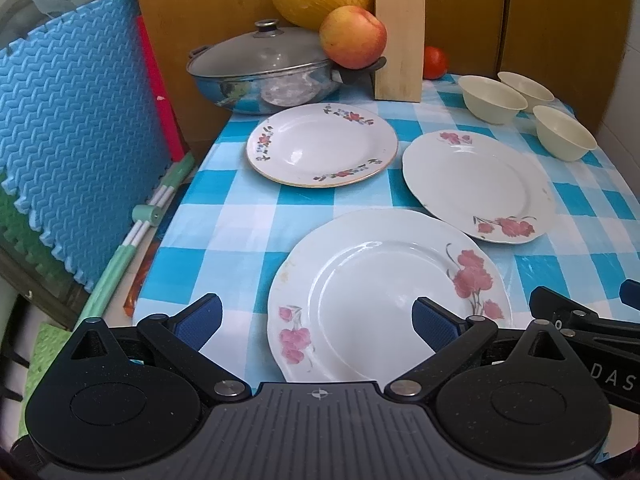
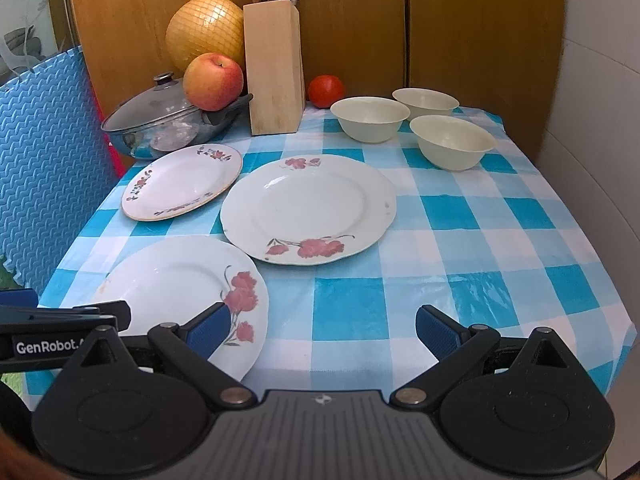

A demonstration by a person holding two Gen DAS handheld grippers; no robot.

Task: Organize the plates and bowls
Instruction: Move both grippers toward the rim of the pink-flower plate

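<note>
Plates and bowls lie spread singly over your worktop (image 2: 440, 240), nothing stacked yet, so the sorting looks to be at its start. Your left claw (image 1: 316, 316) hovers spread wide over the nearest plate (image 1: 372, 300), gripping nothing; your right claw (image 2: 322, 326) is just as wide and empty, above bare checked cloth beside that plate. Its rim is scalloped, glazed white with pink flowers, thin and slick, so take it by the edge. Just beyond lies the second pink-flowered plate (image 2: 312, 208), the same pattern, a likely base for a stack. Left of it sits the gold-rimmed plate (image 2: 184, 182), rounder and smaller. Farther back, three cream bowls (image 2: 370, 118) cluster close together, smooth and deep, ready to nest. Behind stand a lidded steel pot (image 2: 160, 124) and a wooden knife block (image 2: 274, 68).
</note>
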